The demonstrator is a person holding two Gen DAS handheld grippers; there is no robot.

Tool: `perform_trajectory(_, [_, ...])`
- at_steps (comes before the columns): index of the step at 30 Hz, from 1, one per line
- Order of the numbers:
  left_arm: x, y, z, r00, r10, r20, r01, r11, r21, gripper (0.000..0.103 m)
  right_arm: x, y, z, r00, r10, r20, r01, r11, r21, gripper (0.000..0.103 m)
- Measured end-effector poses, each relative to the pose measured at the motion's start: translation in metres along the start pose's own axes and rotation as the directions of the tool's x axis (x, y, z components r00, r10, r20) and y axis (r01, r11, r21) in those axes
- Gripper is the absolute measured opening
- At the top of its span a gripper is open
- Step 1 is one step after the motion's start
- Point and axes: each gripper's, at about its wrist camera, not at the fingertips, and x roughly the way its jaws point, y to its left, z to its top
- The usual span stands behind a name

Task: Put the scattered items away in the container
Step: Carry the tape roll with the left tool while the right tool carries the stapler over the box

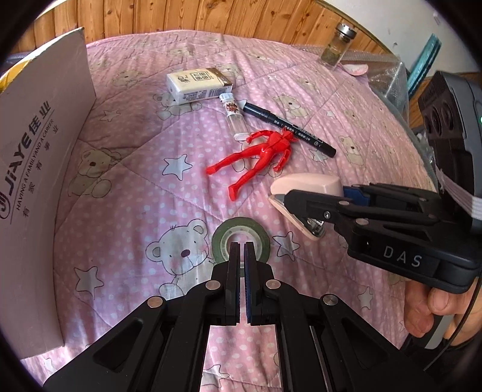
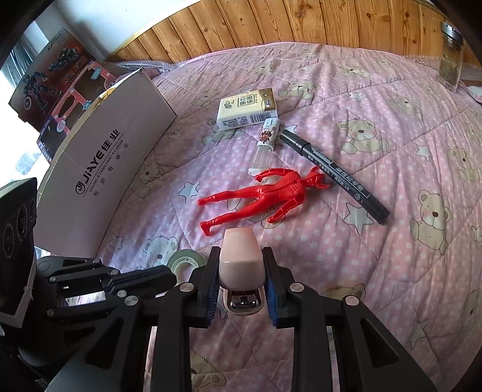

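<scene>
Right gripper (image 2: pixel 240 279): jaws clamped on the sides of a pink stapler (image 2: pixel 239 256), held just above the quilt (image 2: pixel 376 271). Left gripper (image 1: pixel 242 256): jaws pressed nearly together, gripping nothing, over a tape roll (image 1: pixel 241 233). Beyond lie a red figure (image 2: pixel 265 196), marker (image 2: pixel 334 172), lighter (image 2: pixel 266 138) and tissue pack (image 2: pixel 247 111). Cardboard box (image 2: pixel 102 156) stands at the left, apart from all items.

Under my work lay a pink quilt (image 2: pixel 376 126) printed with bears, stars and white dots. Behind it ran a wall of wooden planks (image 2: pixel 301 21). A glass jar (image 1: pixel 338 45) with a metal lid stood upright at the far edge, and a toy box (image 2: pixel 57 78) leaned beyond the carton.
</scene>
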Motion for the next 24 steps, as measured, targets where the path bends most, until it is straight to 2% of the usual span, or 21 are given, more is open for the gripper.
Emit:
perform_trajectory(11, [-0.026, -0.007, -0.006, 1.0, -0.004, 0.024, 0.004, 1.0, 0.006, 0.003, -0.019, 0.012, -0.015, 1.0, -0.015, 0.017, 0.014, 1.0, 0.018, 0.027])
perform_trajectory(14, [-0.016, -0.014, -0.005, 1.0, 0.023, 0.009, -0.023, 0.998, 0.064, 0.004, -0.022, 0.013, -0.021, 1.0, -0.017, 0.016, 0.017, 0.999, 0.035, 0.027])
perform_trajectory(16, [-0.003, -0.015, -0.002, 0.998, 0.057, -0.009, -0.056, 0.996, 0.071, 0.013, -0.022, 0.013, -0.021, 1.0, -0.025, 0.016, 0.024, 0.999, 0.041, 0.027])
perform_trajectory(17, [0.005, -0.014, 0.0, 0.998, 0.064, -0.022, -0.062, 0.996, 0.066, 0.031, -0.023, 0.013, -0.022, 1.0, -0.026, 0.017, 0.025, 0.999, 0.044, 0.027])
perform_trajectory(18, [0.012, -0.012, 0.002, 0.997, 0.078, -0.027, -0.076, 0.995, 0.057, 0.04, -0.023, 0.013, -0.022, 0.999, -0.028, 0.018, 0.027, 0.999, 0.046, 0.027])
perform_trajectory(24, [0.026, -0.008, 0.003, 0.998, 0.049, -0.036, -0.047, 0.997, 0.054, 0.049, -0.016, 0.001, -0.025, 0.999, -0.032, -0.002, 0.032, 0.997, 0.073, 0.027])
